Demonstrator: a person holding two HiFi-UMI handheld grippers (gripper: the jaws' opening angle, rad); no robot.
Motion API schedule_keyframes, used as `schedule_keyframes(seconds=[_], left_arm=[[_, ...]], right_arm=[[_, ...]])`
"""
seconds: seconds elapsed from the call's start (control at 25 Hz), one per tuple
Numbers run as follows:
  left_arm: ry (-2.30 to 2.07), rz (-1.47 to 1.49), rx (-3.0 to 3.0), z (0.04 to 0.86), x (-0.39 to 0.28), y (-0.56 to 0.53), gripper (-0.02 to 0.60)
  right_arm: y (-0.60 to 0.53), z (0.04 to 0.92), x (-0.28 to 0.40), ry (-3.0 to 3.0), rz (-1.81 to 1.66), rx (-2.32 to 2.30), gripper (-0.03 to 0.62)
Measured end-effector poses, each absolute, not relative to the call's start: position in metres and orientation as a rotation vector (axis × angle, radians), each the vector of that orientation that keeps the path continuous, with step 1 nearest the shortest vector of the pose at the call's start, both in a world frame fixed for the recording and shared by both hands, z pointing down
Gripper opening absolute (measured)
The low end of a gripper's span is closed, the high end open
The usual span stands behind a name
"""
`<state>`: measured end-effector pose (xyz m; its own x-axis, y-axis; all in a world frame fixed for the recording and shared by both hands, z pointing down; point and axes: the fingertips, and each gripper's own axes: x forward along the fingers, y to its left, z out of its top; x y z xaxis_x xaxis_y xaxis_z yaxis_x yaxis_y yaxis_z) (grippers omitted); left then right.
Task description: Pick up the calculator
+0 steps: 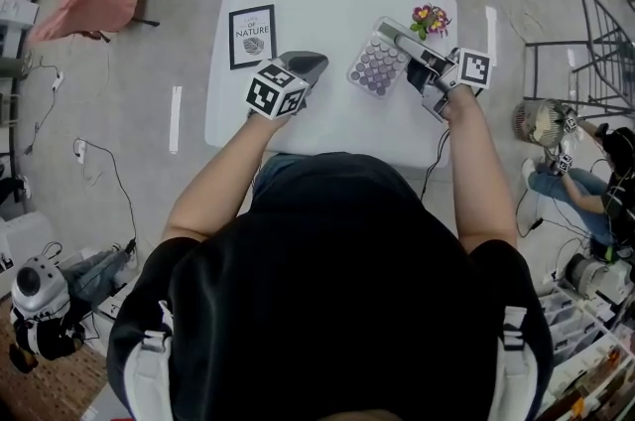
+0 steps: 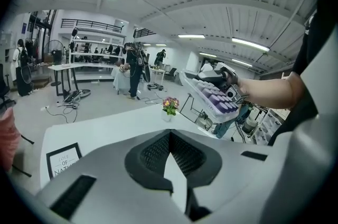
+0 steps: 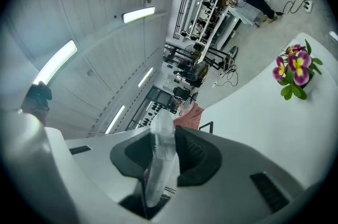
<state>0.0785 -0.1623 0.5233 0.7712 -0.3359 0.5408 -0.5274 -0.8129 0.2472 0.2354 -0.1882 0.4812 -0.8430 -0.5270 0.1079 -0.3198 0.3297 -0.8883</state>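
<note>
The calculator (image 1: 373,70) is clamped edgewise between the part-closed jaws of the right hand-held gripper (image 1: 405,47), clear of the worktop (image 1: 327,126) below. The left hand-held gripper (image 1: 306,67), shut and empty, is held aside.

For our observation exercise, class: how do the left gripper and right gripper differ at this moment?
The left gripper has fingers shut on nothing; the right gripper has fingers clamped on the calculator. The left gripper is nearer the frame, the right gripper nearer the flowers. Both carry a marker cube.
</note>
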Motion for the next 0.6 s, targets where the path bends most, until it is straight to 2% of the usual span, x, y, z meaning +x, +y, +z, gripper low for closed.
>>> schedule_keyframes(seconds=[0.6], left_arm=[[-0.660,0.676,2.609,0.503,0.075,-0.147,0.017]], right_arm=[[-0.162,0.475,0.236,2.396,-1.521,-0.783,0.109]])
